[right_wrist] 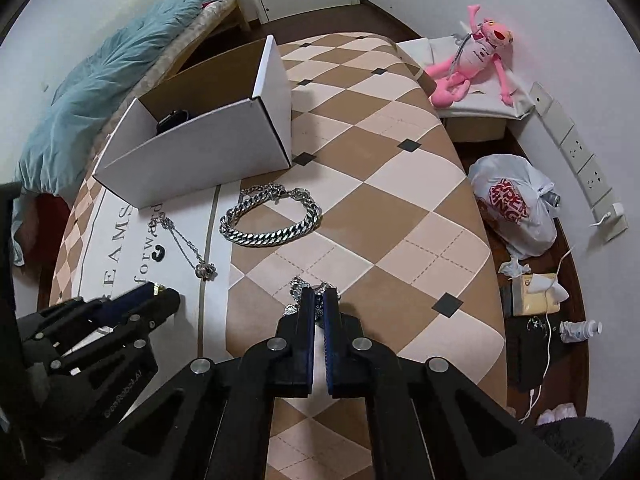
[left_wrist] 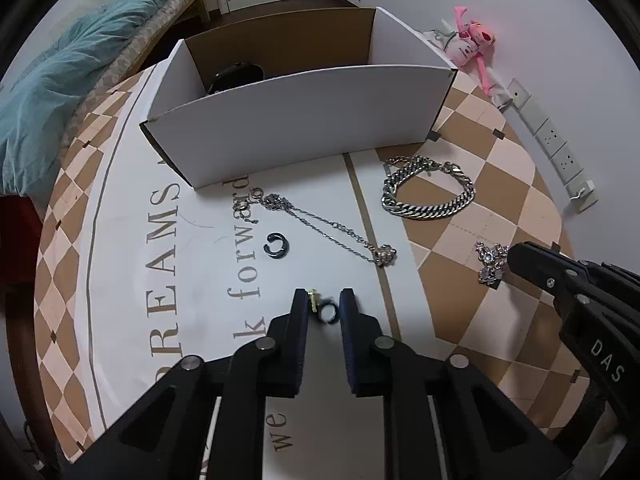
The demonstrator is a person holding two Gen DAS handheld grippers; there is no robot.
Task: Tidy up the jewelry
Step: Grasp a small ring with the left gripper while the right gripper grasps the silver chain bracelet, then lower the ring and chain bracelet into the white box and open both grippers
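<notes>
My left tool [left_wrist: 324,300] is closest to the lens, closed on a small dark ring with a gold-coloured bit [left_wrist: 322,307] beside it, low over the printed white patch near the worktop's [right_wrist: 380,200] near edge. My right tool [right_wrist: 319,296] is pinched shut on a sparkling silver stone-set cluster [right_wrist: 298,285], which looks like a brooch or an earring pair and is bunched at the fingertips, over the brown-and-cream checks a little to the right. The open white cardboard box with a brown inside [left_wrist: 300,120] lies straight ahead towards the far-left corner, its long side facing me. I judge the left tool to be nearer to it, so that piece should go in first. Between us and the box lie a chunky silver curb-chain bracelet [left_wrist: 428,196], a thin silver necklace with a pendant [left_wrist: 320,224] and a black C-shaped ring [left_wrist: 275,245].
</notes>
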